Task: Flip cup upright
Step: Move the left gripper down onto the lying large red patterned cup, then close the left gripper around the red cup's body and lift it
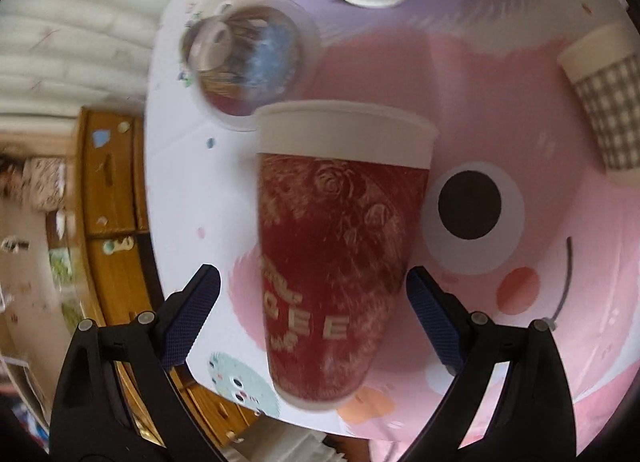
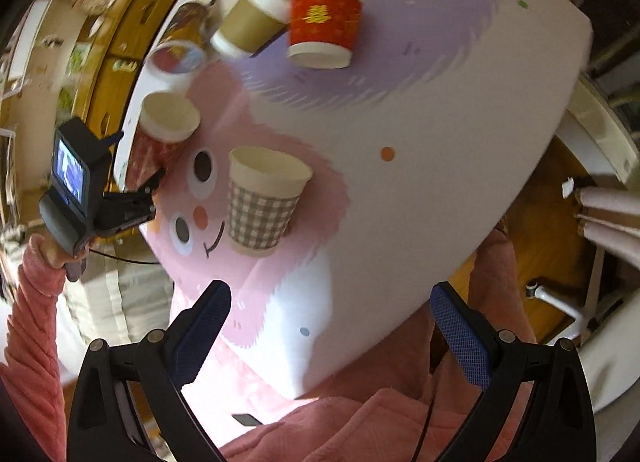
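Observation:
A tall dark red paper cup [image 1: 336, 254] with a white rim stands on the table between the fingers of my left gripper [image 1: 314, 294]. The jaws are open, with a gap on each side of the cup. The same cup [image 2: 158, 142] shows in the right wrist view, rim up, with the left gripper [image 2: 144, 198] beside it. My right gripper [image 2: 330, 326] is open and empty, above the near edge of the table, apart from all cups.
A checked cup [image 2: 262, 202] stands upright mid-table. A brown cup [image 2: 248, 22] lies on its side beside a red cup [image 2: 324, 22] at the far end. A clear printed cup [image 1: 244, 58] stands near the left edge. The round table [image 2: 440, 142] has a cartoon print.

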A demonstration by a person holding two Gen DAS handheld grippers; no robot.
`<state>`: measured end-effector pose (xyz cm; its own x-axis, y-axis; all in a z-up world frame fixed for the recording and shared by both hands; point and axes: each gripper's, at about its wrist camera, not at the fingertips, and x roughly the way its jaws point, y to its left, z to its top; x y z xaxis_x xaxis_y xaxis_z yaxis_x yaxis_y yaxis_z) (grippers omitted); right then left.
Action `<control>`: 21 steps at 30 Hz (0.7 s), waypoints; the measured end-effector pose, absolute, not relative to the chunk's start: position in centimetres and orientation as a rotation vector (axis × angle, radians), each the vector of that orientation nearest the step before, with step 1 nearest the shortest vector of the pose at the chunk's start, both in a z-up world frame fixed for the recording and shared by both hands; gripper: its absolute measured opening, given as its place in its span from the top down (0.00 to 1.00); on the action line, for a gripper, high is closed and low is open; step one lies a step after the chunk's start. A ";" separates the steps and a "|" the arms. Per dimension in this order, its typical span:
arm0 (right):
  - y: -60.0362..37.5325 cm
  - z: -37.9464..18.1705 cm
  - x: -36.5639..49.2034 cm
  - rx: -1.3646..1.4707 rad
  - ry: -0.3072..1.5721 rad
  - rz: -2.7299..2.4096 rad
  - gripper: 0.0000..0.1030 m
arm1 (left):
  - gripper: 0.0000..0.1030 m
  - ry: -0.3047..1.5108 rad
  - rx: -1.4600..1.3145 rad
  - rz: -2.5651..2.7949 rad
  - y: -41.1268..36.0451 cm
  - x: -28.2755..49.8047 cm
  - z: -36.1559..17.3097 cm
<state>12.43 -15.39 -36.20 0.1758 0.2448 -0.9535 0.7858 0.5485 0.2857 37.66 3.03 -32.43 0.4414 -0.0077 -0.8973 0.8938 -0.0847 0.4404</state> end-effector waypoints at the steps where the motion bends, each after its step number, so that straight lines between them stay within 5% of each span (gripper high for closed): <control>1: -15.7 -36.6 12.1 0.996 1.385 -0.508 0.02 | 0.09 0.836 1.471 -0.929 2.8 37.8 -32.9; 4: -16.4 -38.0 11.5 1.124 1.347 -0.580 0.02 | 0.10 0.837 1.500 -0.975 2.1 38.2 -34.3; 10: -18.3 -41.6 11.5 1.255 1.346 -0.830 0.02 | 0.29 0.806 1.573 -1.004 1.0 37.8 -36.9; 21: -16.8 -41.8 19.3 1.010 1.358 -0.895 0.02 | 0.30 0.829 1.500 -0.986 0.2 37.2 -37.4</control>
